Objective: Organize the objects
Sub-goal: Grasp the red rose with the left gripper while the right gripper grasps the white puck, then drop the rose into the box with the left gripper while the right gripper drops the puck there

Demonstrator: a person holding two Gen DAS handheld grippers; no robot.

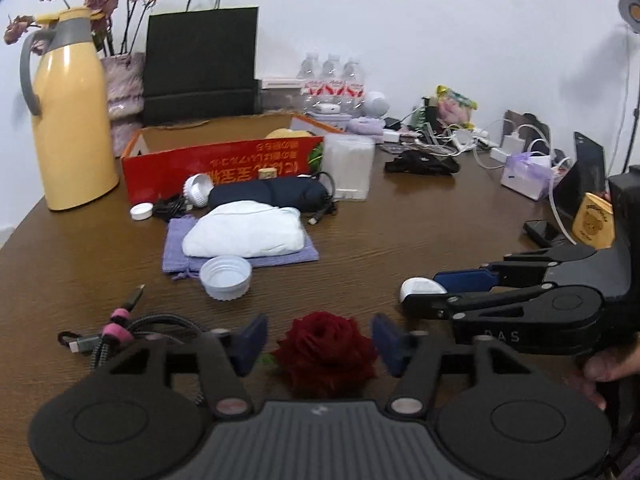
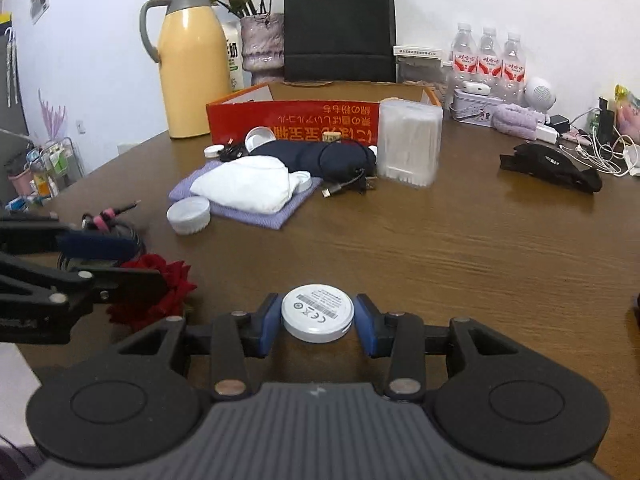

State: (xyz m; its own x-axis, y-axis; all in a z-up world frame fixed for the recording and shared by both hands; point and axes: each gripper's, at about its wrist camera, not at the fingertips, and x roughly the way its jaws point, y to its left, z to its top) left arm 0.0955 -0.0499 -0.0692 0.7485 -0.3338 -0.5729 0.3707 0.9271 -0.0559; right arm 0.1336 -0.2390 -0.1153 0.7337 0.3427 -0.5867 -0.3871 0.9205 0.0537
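Now your right gripper [image 2: 318, 322] has its jaws closed on the white puck [image 2: 317, 312], low over the counter [image 2: 460, 248]. Your left gripper [image 1: 320, 344] has its jaws apart around the red rose [image 1: 325, 350], pads not touching it.

Two wrist fisheyes, low and close above the brown table [image 1: 400, 240], facing the far wall; both show the red box [image 1: 220, 164] [image 2: 292, 116] and yellow jug [image 1: 72, 112] [image 2: 192, 60].
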